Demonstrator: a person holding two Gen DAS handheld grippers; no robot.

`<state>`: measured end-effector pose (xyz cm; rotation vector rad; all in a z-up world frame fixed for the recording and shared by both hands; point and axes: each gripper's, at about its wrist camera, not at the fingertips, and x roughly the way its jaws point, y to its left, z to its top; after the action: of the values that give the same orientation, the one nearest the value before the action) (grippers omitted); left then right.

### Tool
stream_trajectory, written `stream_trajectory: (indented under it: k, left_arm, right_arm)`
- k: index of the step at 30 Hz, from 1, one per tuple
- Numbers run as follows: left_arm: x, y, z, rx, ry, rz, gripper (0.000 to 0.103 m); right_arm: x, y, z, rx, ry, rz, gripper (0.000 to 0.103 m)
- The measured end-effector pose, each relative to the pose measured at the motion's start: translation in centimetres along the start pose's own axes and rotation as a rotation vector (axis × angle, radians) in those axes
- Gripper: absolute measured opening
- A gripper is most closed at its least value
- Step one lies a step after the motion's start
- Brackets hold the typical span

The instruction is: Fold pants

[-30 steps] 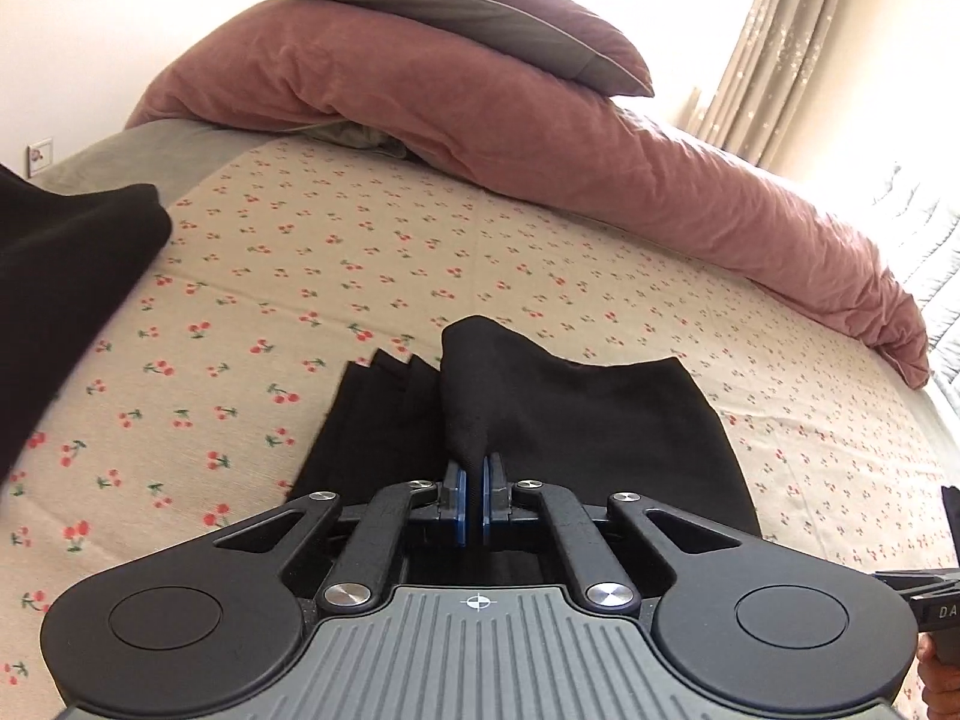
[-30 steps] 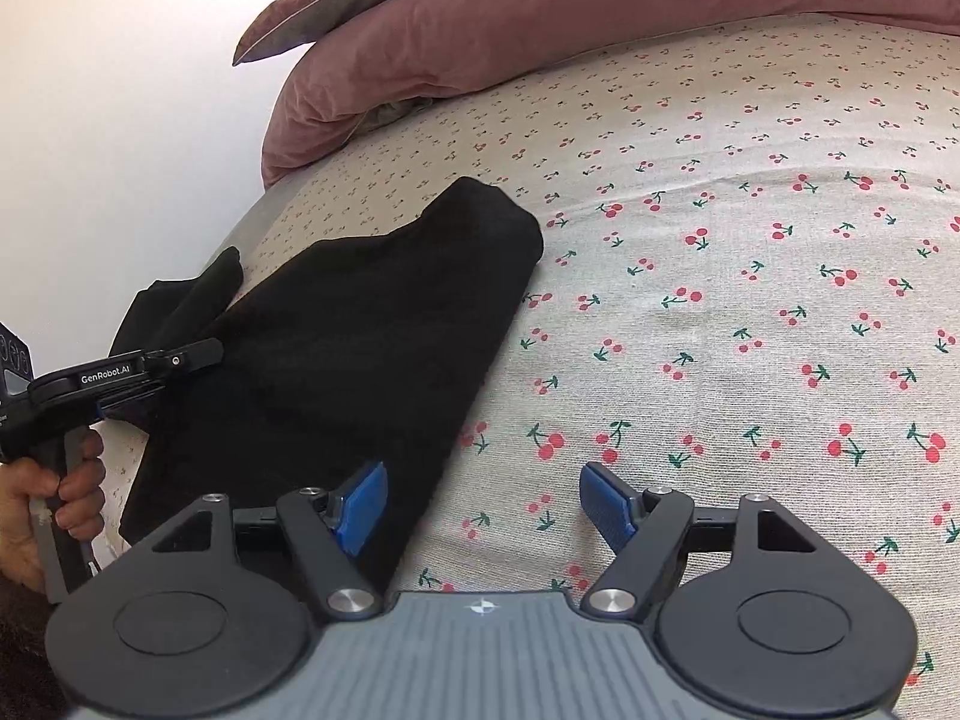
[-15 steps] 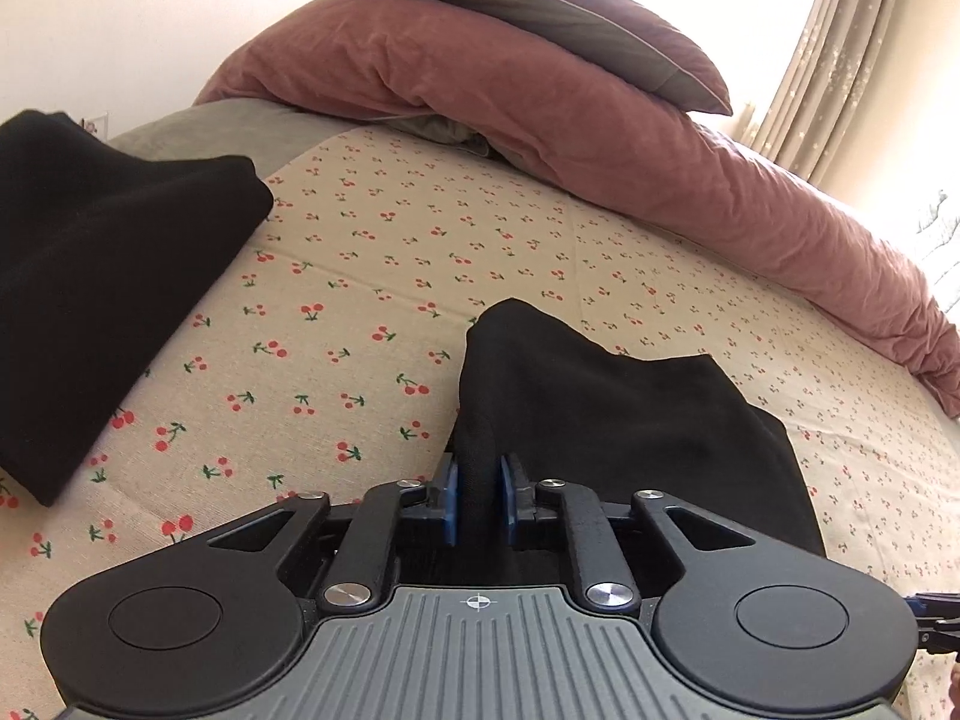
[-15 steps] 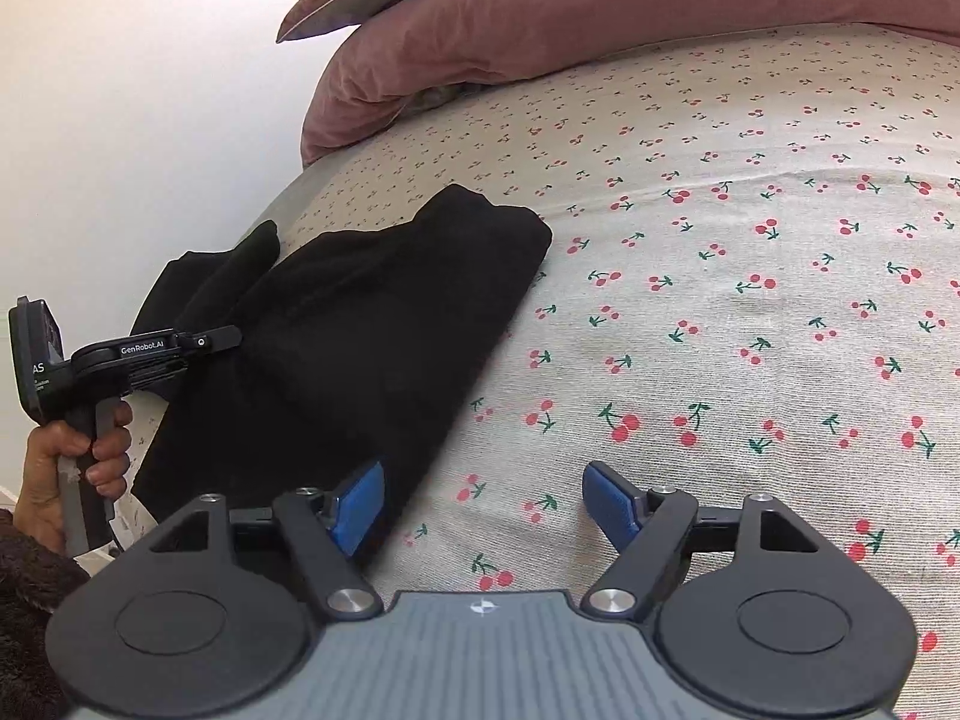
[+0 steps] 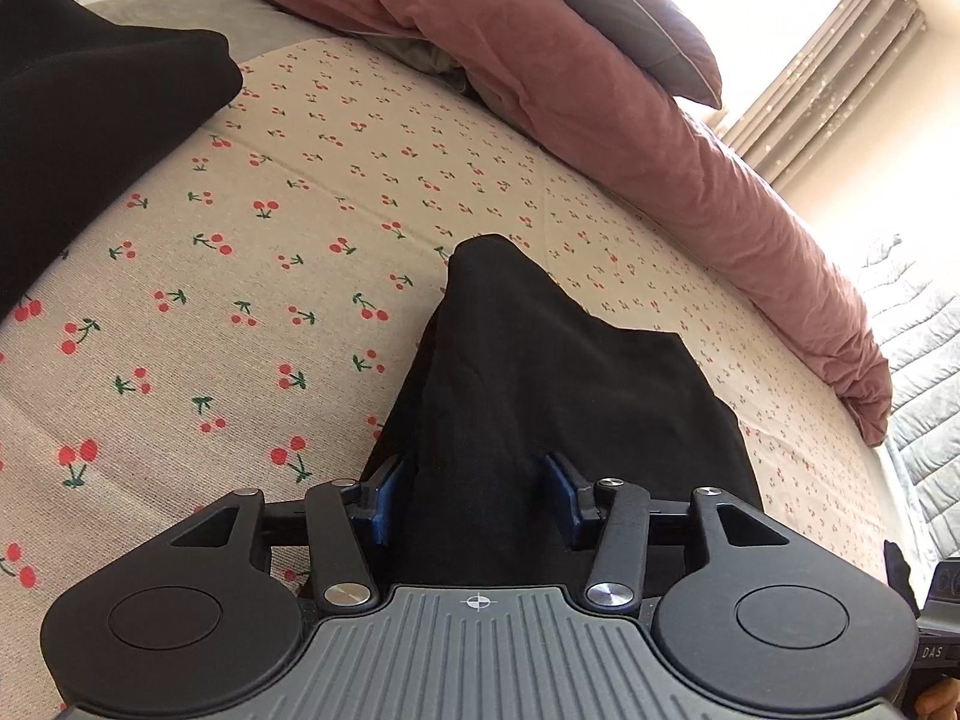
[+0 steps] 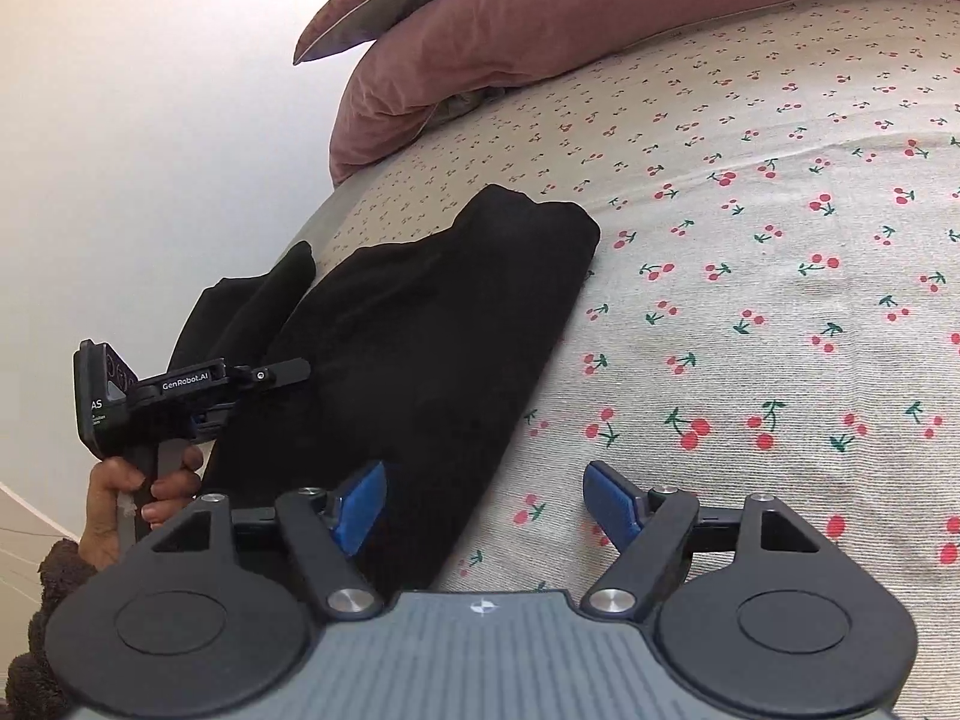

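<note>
Left gripper (image 5: 474, 498) has just been opening, its blue pads now clear of the ridge of black pants (image 6: 420, 330) between them, letting the fold settle on the cherry-print sheet (image 6: 750, 300). Right gripper (image 6: 483, 507) hovers spread over the pants' edge, holding nothing.

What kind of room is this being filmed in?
Most likely a bedroom. The work surface is a bed with a cherry-print sheet, a pink duvet and a pillow are piled at its far end, and curtains hang at a bright window beside it.
</note>
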<state>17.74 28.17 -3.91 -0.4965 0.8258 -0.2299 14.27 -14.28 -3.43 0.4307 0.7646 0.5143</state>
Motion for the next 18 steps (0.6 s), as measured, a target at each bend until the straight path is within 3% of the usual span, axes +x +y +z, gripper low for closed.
stream_trajectory:
  k: [4,10,15,16,18]
  left_arm:
    - [0.3,0.5,0.1,-0.006,0.01,-0.048,0.045]
    - [1.0,0.5,-0.1,-0.021,0.017,-0.092,0.041]
    - [1.2,0.5,-0.4,-0.061,0.005,-0.098,0.032]
    - [1.2,0.7,-0.5,-0.085,0.008,-0.114,0.025]
    - [1.7,0.8,-0.7,-0.136,0.029,-0.152,0.024]
  right_arm:
    - [1.2,0.3,0.2,0.002,-0.007,0.026,0.074]
    - [3.3,0.1,1.0,0.083,-0.02,0.077,0.06]
    - [4.1,-0.4,1.0,0.167,-0.055,0.089,0.039]
    - [4.2,-0.4,1.0,0.18,-0.056,0.092,0.037]
    - [4.1,-0.6,1.1,0.193,-0.045,0.084,0.025]
